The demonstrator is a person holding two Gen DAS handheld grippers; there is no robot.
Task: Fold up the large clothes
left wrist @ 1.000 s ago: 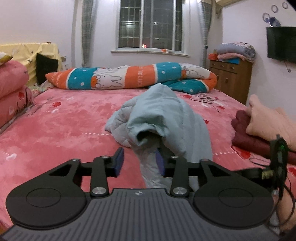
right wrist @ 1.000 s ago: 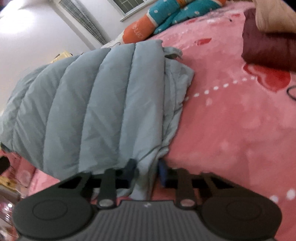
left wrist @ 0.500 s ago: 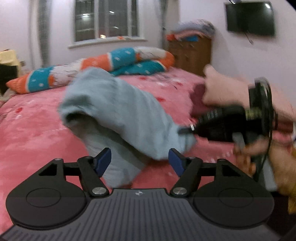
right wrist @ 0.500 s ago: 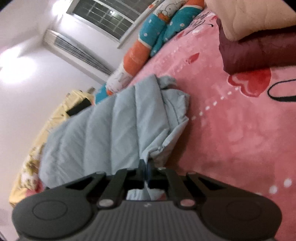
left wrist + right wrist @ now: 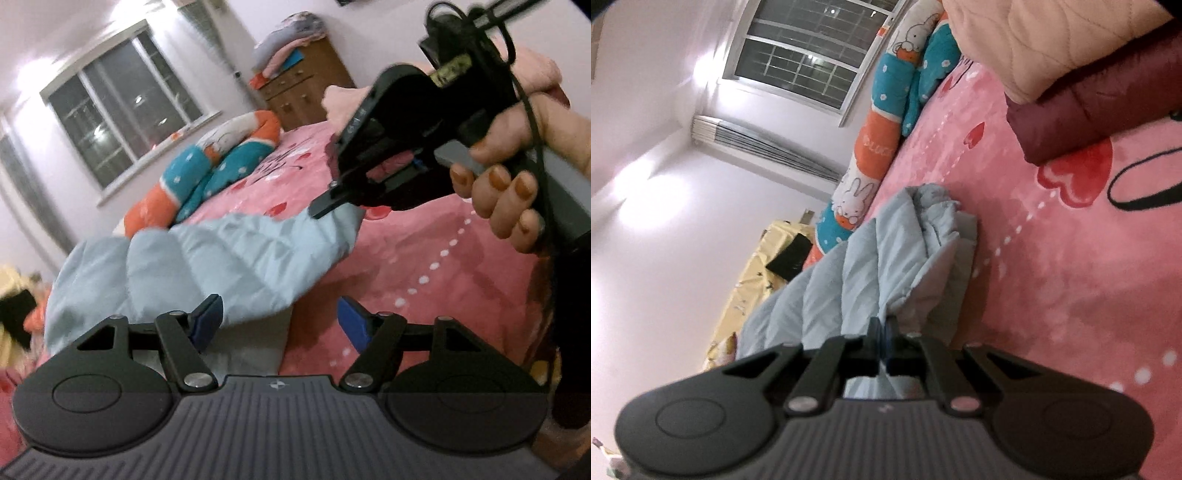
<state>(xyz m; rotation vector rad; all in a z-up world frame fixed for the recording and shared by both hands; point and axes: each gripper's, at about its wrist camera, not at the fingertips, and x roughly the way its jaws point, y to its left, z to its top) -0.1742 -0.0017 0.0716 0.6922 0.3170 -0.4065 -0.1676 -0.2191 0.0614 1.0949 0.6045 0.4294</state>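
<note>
A light blue quilted jacket (image 5: pixel 207 262) lies crumpled on the pink bedspread (image 5: pixel 424 266). My left gripper (image 5: pixel 279 325) is open and empty, just in front of the jacket's near edge. My right gripper (image 5: pixel 883 332) is shut on a fold of the jacket (image 5: pixel 864 266) and holds that edge up off the bed. The right gripper also shows in the left wrist view (image 5: pixel 325 205), held in a hand, pinching the jacket's far right corner.
A folded maroon garment (image 5: pixel 1100 107) with a beige one (image 5: pixel 1041 40) on top lies at the right of the bed. A long orange and teal bolster (image 5: pixel 207 173) lies along the far side. A wooden dresser (image 5: pixel 306 92) stands by the wall.
My left gripper has opened wider and tilted, and let go of the jacket. My right gripper closed on the jacket's edge and lifted it up and to the right.
</note>
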